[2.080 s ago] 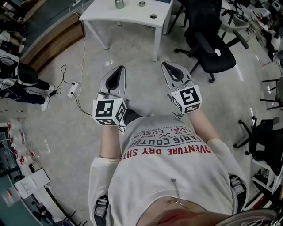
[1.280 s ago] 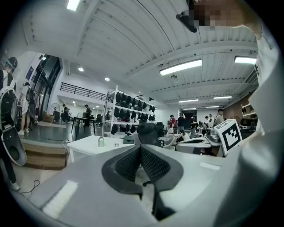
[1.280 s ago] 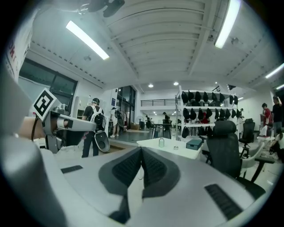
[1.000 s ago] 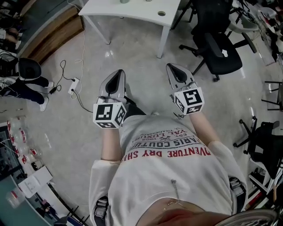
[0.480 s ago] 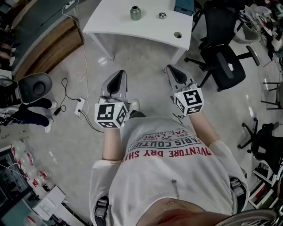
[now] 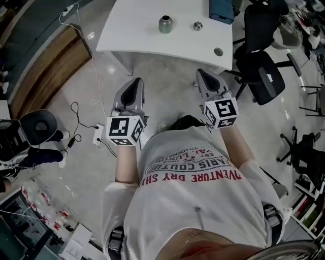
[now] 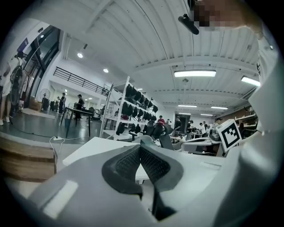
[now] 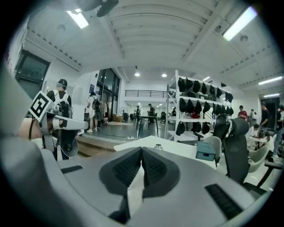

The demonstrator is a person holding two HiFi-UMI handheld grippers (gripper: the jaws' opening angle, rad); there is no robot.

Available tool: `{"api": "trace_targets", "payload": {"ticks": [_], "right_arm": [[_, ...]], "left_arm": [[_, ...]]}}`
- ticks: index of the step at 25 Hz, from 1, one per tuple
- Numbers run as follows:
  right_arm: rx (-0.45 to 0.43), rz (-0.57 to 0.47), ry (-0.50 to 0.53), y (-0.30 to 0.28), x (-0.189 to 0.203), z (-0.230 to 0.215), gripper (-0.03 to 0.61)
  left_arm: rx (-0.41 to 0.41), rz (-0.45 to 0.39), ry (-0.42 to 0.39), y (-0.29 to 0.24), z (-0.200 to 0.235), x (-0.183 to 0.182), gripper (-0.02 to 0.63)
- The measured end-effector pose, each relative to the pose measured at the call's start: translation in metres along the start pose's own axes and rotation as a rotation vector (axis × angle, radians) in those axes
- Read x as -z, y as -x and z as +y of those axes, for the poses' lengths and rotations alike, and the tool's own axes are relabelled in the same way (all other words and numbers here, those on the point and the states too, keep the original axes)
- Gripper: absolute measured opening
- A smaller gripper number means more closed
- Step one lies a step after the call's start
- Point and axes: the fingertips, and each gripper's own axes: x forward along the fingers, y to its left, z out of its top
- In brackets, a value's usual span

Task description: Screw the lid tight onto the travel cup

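A grey metal travel cup (image 6: 165,24) stands on the white table (image 6: 147,38) far ahead, and its small round lid (image 6: 197,26) lies apart to the cup's right. My left gripper (image 6: 134,82) and right gripper (image 6: 203,73) are held out side by side over the floor, short of the table's near edge. Both are shut with nothing between the jaws. In the right gripper view the cup (image 8: 158,146) peeks just above the shut right gripper (image 8: 141,150). The left gripper view shows the shut left gripper (image 7: 140,145) before the table (image 7: 95,148); the cup is hidden there.
A blue box (image 6: 222,10) sits at the table's far right, and a round hole (image 6: 218,51) marks its near right corner. A black office chair (image 6: 261,71) stands right of the table. A power strip with cable (image 6: 97,136) lies on the floor left, near a wooden platform (image 6: 48,63).
The table, cup and lid have slid down the head view towards me as I moved closer. Both grippers stay shut and side by side.
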Motion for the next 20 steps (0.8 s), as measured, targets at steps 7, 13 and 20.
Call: {"api": "trace_targets", "payload": {"ticks": [7, 13, 20], "right_arm": [[-0.004, 0.013, -0.017, -0.078, 0.003, -0.048, 0.009], [0.002, 0.006, -0.037, -0.161, -0.009, -0.118, 0.009], [0.003, 0.055, -0.058, -0.231, 0.0, -0.185, 0.009]], "left_arm": [[0.006, 0.033, -0.006, -0.076, 0.04, 0.002, 0.012], [0.033, 0.056, -0.075, -0.17, 0.067, -0.021, 0.012], [0.064, 0.064, -0.128, -0.267, 0.092, -0.032, 0.012]]}}
